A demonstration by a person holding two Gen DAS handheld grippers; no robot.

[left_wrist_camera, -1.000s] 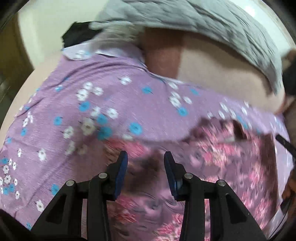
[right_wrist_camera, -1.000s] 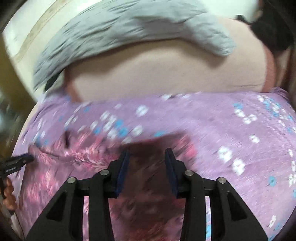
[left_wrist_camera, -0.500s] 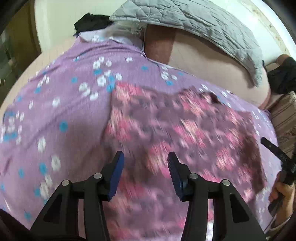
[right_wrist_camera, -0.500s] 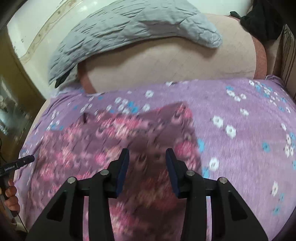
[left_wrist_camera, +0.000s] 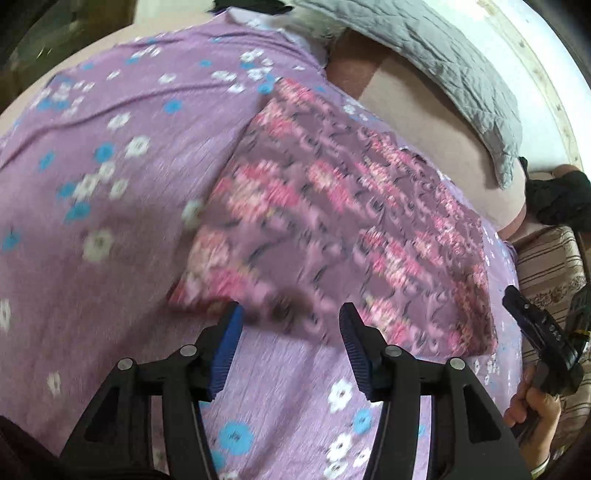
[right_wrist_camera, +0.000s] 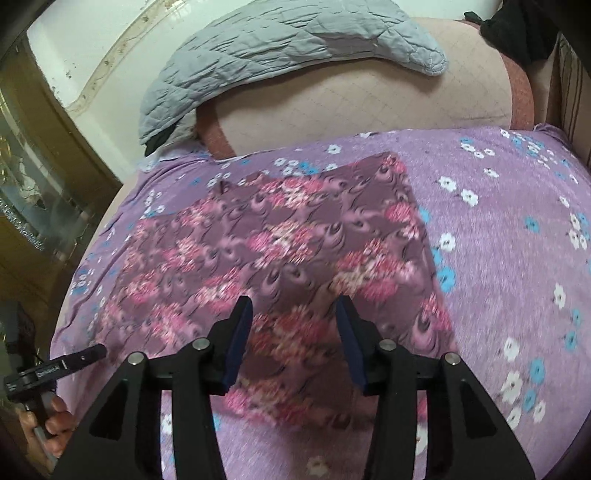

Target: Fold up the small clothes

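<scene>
A dark purple garment with pink flowers (left_wrist_camera: 351, 206) (right_wrist_camera: 280, 258) lies spread flat on a lilac bedsheet with white and blue flowers (left_wrist_camera: 110, 184) (right_wrist_camera: 498, 229). My left gripper (left_wrist_camera: 290, 325) hovers over the garment's near edge, its jaws opening with nothing between them. My right gripper (right_wrist_camera: 293, 314) hangs above the garment's near half, jaws also opening and empty. The right gripper (left_wrist_camera: 535, 332) shows at the right edge of the left wrist view, held by a hand. The left gripper (right_wrist_camera: 81, 356) shows at the lower left of the right wrist view.
A grey quilted pillow (right_wrist_camera: 280, 51) rests on a pinkish bolster (right_wrist_camera: 351, 103) at the head of the bed. Dark clothing (right_wrist_camera: 517, 29) lies at the far corner. A striped cloth (left_wrist_camera: 550, 266) sits beside the bed. A wooden cabinet (right_wrist_camera: 44, 184) stands to the left.
Both grippers have pulled back across the garment toward its near edge and their jaws have widened. The garment now lies flat and free of both.
</scene>
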